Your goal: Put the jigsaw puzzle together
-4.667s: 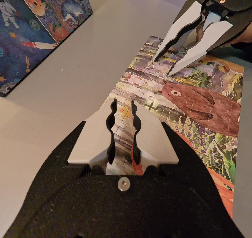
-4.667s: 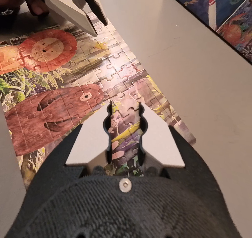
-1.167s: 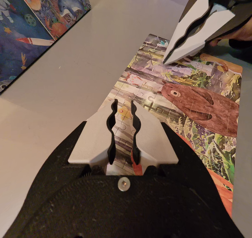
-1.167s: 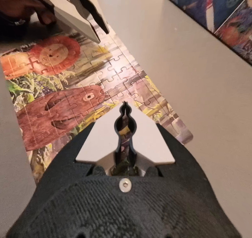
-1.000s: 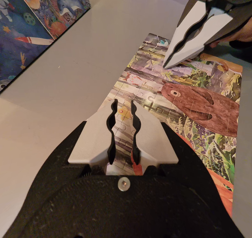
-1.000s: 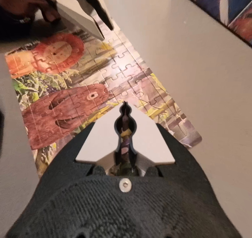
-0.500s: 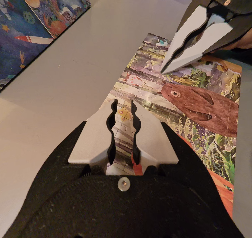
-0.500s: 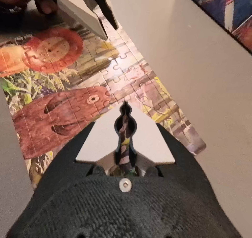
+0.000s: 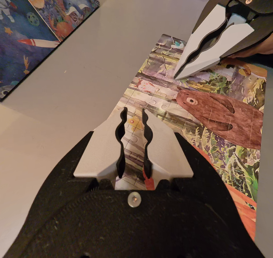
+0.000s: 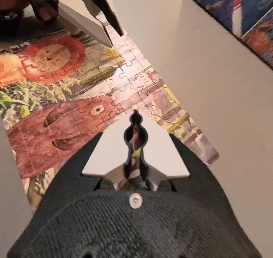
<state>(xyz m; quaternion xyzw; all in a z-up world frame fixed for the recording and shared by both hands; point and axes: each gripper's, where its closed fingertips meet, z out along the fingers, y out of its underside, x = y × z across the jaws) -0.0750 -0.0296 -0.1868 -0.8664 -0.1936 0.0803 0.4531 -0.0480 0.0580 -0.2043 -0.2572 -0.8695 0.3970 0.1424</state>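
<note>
A long jigsaw puzzle (image 9: 214, 126) with a brown animal and a red-maned lion lies flat on the grey table; its pieces look joined. It also shows in the right wrist view (image 10: 62, 103). My left gripper (image 9: 133, 110) is open and empty, low over the puzzle's near end. It shows in the right wrist view (image 10: 116, 41) at the far end, by the lion. My right gripper (image 10: 135, 111) is shut with nothing between the tips, over the puzzle's edge by the brown animal's nose. In the left wrist view it (image 9: 176, 77) points down at the far part of the puzzle.
A colourful picture box (image 9: 29, 21) with sea and space scenes stands on the table to the left; it shows at the upper right of the right wrist view (image 10: 243, 11). Bare grey table (image 9: 91, 73) lies between box and puzzle. A hand (image 10: 25, 1) holds the left gripper. One gripper's finger ends stand about 10 cm off the other's.
My right gripper, open 4.7 s ago, has shut and shifted along the puzzle toward the brown animal's nose. My left gripper has stayed open and almost still.
</note>
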